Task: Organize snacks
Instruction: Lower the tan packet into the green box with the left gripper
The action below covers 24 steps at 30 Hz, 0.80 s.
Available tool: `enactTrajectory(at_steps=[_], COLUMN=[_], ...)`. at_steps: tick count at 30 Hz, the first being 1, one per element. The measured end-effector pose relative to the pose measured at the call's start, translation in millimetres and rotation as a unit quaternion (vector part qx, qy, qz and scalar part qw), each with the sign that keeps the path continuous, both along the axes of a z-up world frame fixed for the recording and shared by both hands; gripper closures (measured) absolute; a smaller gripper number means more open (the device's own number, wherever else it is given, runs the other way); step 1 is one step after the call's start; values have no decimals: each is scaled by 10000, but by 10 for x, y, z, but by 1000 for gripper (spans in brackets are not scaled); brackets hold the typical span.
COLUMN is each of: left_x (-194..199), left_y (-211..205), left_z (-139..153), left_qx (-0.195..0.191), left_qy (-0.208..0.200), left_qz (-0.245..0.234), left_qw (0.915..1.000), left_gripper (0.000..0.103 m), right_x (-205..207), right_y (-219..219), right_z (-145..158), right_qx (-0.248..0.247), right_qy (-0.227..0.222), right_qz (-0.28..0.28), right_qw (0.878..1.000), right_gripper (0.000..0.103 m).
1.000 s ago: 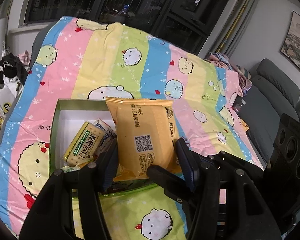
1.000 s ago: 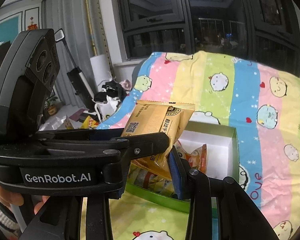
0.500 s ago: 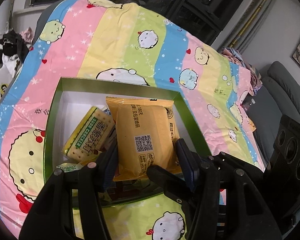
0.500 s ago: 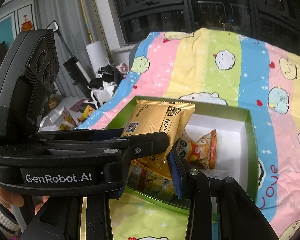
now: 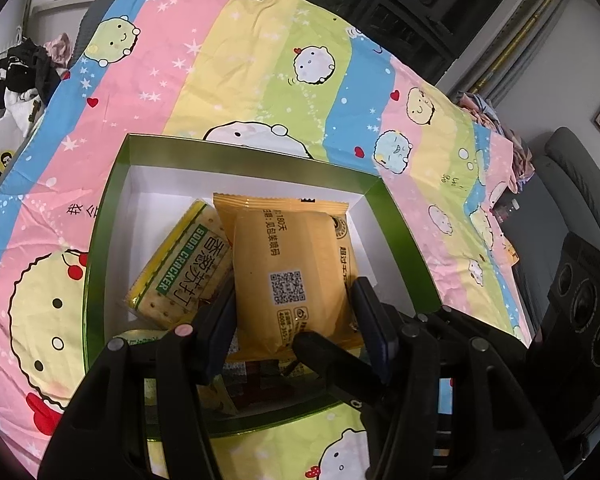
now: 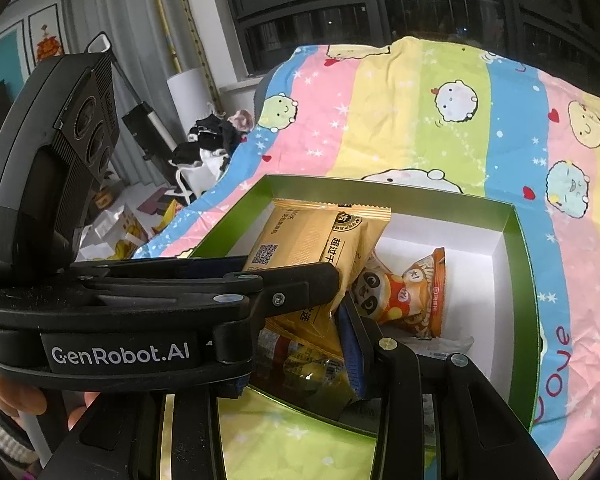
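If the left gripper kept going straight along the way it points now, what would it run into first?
The left gripper, jaws shut on the yellow packet, points down into the green box. The packet's far end would probably reach the box's white floor by the far wall first; the soda cracker pack lies just aside. Depth is unclear.

Striped cartoon bedsheet spreads across the frame, pink, yellow, green and blue bands. At ten o'clock in the left view, a heap of dark and white clothes. At three o'clock, a grey sofa. Right view: dark windows at twelve, framed picture at ten.
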<state>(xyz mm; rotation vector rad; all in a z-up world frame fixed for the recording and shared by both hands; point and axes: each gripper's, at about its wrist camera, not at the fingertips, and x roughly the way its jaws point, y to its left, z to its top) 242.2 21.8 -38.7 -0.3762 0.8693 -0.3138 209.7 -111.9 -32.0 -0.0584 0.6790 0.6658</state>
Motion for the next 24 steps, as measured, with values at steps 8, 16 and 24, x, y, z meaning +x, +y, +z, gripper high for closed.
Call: enactTrajectory(at_steps=[8,16,24], left_x=[57,112,159], left_y=[21,35,36], left_z=[-60,-107,-159], left_qx=[4,22,52], left_qy=[82,139,206], left_qz=[22,31,56], left_qw=[10000,9999,9998], left_gripper=[47,47,47], right_x=[44,82,127], right_y=[28,41,62], right_z=[-33,-77,-137], right_qx=[-32,-50,-69], right_qy=[71,120,170], right_qz=[-5,-16,-38], right_qw=[10000,9999,9998], right_gripper=[64,64,64])
